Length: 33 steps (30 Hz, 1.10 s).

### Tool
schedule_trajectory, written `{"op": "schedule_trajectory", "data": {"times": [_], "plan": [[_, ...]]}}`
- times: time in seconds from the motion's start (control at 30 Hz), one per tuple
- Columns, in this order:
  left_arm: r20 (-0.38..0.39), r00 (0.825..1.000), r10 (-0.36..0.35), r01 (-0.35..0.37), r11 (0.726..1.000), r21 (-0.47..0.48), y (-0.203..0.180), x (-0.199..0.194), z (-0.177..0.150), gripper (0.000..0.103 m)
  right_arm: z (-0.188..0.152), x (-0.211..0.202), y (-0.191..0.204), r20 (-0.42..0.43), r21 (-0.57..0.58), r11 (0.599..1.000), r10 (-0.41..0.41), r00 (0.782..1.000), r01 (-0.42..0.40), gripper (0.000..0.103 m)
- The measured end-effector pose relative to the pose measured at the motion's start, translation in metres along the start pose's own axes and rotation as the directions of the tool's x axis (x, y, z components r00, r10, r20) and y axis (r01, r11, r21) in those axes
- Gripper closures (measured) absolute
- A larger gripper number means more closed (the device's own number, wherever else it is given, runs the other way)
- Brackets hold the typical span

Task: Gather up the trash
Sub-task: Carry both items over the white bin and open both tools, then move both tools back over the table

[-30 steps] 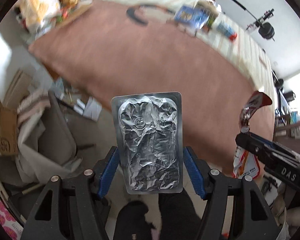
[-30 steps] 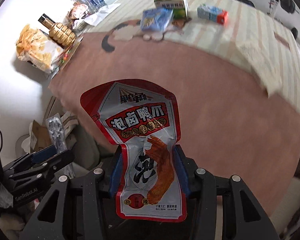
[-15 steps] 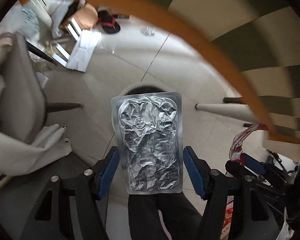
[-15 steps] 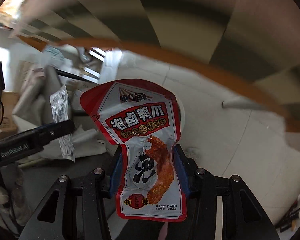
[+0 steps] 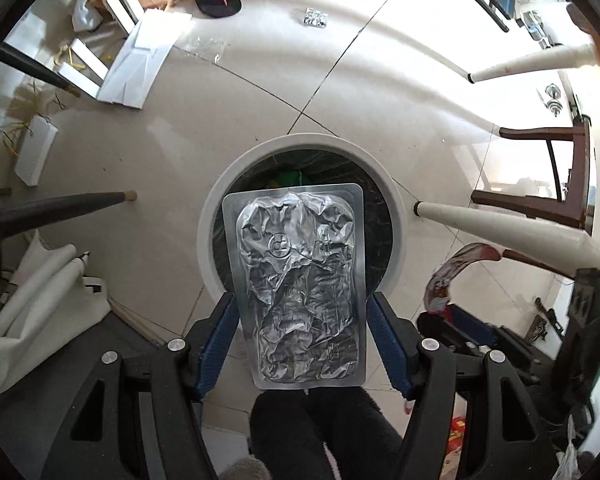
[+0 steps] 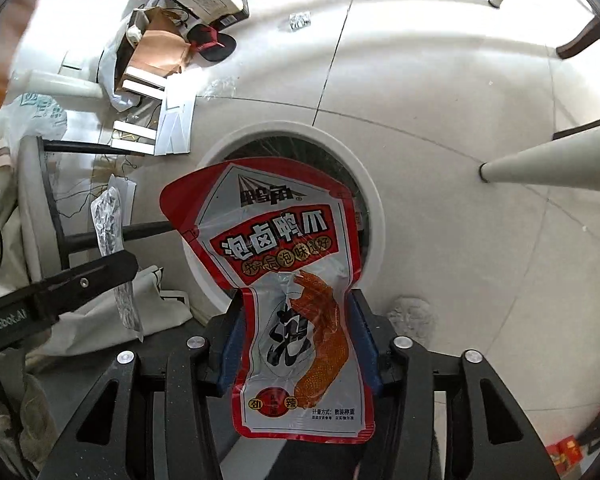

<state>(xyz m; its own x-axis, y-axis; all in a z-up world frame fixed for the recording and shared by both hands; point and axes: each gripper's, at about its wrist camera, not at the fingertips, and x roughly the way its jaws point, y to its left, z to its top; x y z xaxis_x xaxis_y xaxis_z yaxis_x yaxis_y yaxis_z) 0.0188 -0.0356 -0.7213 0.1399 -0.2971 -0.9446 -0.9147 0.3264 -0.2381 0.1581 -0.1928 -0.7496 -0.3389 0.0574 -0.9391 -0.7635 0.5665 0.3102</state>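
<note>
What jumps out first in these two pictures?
A crumpled silver foil pack fills the middle of the left view, pinched in the left gripper. In the right view a red snack pouch is clamped in the right gripper. Behind both sits a round white bin on the floor.

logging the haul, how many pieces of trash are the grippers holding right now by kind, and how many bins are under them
silver foil packs: 1, the silver foil pack in the left gripper
red snack pouches: 1, the red snack pouch in the right gripper
bins: 1, the white-rimmed bin
total: 3
</note>
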Motion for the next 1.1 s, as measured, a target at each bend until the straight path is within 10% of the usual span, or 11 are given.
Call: {"op": "schedule_trajectory", "data": {"times": [0.13,0.2,0.33,0.6,1.1], "plan": [[0.026,0.999,0.028,-0.028,1.0,-0.001,0.001,0.002,0.003,0.025,0.005,0.02,-0.008,0.001,0.009,1.0,0.027,1.0,-0.027,0.044],[0.043,0.997,0.063,-0.062,0.998,-0.003,0.004,0.002,0.003,0.0,0.008,0.025,-0.009,0.009,0.014,0.999,0.031,0.999,-0.031,0.037],[0.072,0.989,0.129,-0.129,0.992,-0.003,0.01,-0.001,-0.001,0.0,0.009,0.025,-0.007,0.03,0.013,0.999,-0.05,0.998,0.049,0.0],[0.178,0.937,0.302,-0.307,0.952,0.005,0.02,-0.015,-0.021,0.0,0.001,0.018,-0.005,0.053,0.016,0.974,-0.228,0.972,0.227,0.0],[0.169,0.925,0.34,-0.34,0.94,-0.03,0.024,-0.053,-0.061,0.0,-0.027,-0.032,0.019,0.091,-0.015,0.963,-0.267,0.959,0.27,0.0]]}}
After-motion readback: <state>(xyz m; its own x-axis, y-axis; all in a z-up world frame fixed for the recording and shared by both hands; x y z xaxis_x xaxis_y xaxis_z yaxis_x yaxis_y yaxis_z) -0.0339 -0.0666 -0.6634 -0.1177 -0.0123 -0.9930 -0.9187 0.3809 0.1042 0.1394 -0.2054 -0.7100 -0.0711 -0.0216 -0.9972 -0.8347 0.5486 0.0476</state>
